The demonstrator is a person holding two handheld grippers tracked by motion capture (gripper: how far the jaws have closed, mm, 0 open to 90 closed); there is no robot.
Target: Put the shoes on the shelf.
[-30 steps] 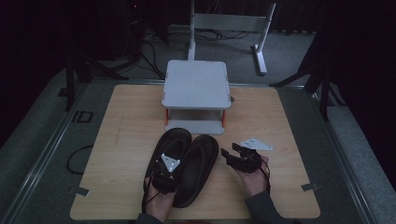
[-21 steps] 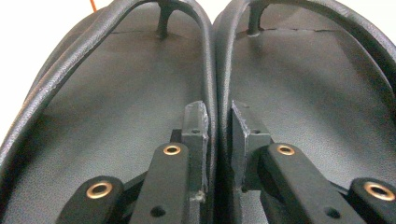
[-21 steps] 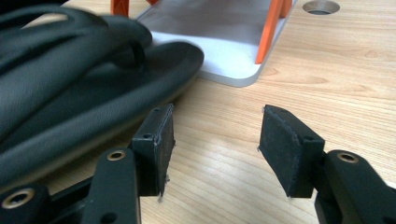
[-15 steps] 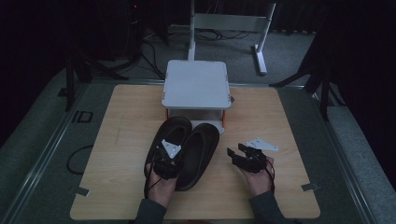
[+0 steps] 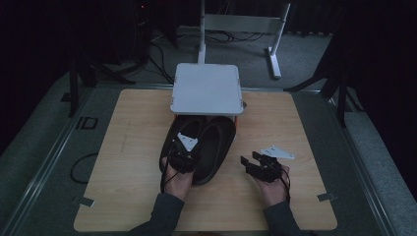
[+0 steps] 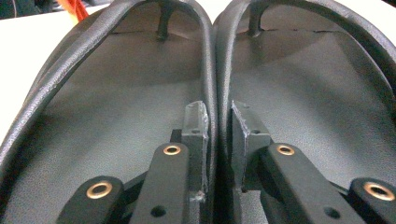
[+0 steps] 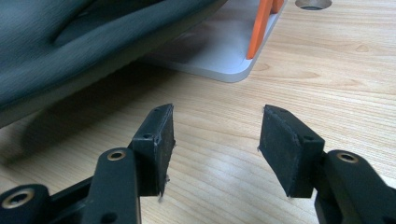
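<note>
The pair of black slippers [image 5: 199, 147] lies side by side on the wooden table [image 5: 128, 147], toes under the near edge of the white stand [image 5: 206, 88]. In the high view the left gripper [image 5: 181, 158] sits over the heels, clenched on the two inner rims where the slippers meet. Compared with a second ago, the slippers and this claw have travelled away from the person: then the toes lay short of the stand, now they reach beneath it. The right gripper [image 5: 253, 164] rests to the right of the slippers, apart from them, much where it was before, jaws parted with nothing between them.

In the left gripper view the two black jaws pinch the touching inner walls of the slippers [image 6: 215, 93], one pad inside each shoe; the toe straps rise ahead of the claw.

In the right gripper view the right gripper [image 7: 215, 140] stands released over bare table [image 7: 327, 70]. A slipper's [image 7: 93, 42] side looms ahead and to the left of the claw, and the stand's white base [image 7: 219, 56] with an orange leg [image 7: 259, 28] lies beyond it.
</note>
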